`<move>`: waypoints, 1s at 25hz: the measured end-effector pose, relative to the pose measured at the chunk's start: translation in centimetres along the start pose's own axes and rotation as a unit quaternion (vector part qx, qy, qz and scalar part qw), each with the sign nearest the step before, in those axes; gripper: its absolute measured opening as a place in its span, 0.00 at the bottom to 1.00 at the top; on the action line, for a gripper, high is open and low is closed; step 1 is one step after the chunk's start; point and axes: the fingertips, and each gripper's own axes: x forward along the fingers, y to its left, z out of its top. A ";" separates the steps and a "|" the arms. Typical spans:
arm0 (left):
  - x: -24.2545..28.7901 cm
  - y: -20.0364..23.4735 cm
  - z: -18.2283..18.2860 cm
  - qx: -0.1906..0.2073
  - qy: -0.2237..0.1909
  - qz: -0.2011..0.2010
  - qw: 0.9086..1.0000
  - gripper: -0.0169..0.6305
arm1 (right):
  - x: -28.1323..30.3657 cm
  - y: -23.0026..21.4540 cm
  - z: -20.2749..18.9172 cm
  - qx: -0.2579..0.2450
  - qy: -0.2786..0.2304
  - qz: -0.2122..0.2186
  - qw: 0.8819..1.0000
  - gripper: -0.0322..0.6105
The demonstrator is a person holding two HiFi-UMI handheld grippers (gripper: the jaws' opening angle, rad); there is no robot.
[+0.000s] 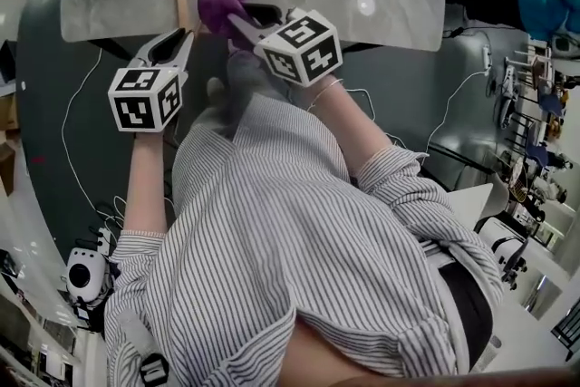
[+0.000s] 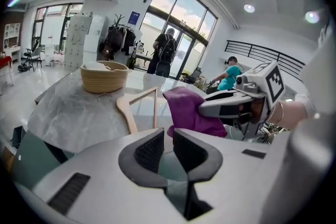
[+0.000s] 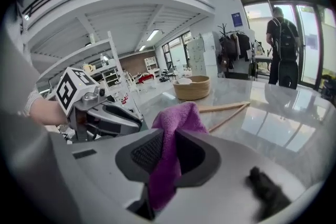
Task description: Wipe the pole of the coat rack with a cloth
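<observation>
Fingers point(image 3: 137, 157) of right gripper point(image 3: 169, 139) pinch cloth point(image 3: 177, 117); left gripper point(image 2: 168, 139) barely parted.

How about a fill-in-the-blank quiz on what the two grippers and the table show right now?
1. The cloth clamped in the right gripper is ____ in colour.
2. The left gripper has ____ between its jaws.
3. On the marble table, near the wicker basket, lies a wooden ____.
Missing words: purple; nothing; hanger.

No readable text. Blue wall sign point(image 2: 134, 18) illegible; hand-held gripper cubes point(image 1: 145, 98) point(image 1: 304, 45) bear only square markers.
</observation>
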 end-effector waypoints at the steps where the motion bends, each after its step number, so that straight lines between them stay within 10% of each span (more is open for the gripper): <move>1: -0.1 -0.2 0.5 0.002 -0.005 -0.004 1.000 0.11 | -0.3 0.2 0.4 -0.019 -0.003 -0.001 1.000 0.16; 10: -1.7 -1.9 5.9 0.043 -0.067 -0.029 0.996 0.07 | -4.4 0.6 4.7 -0.074 -0.052 -0.021 0.996 0.16; 25: -2.0 -6.7 9.9 0.096 -0.113 -0.072 0.986 0.04 | -8.3 -1.1 7.6 0.083 -0.197 -0.084 0.973 0.16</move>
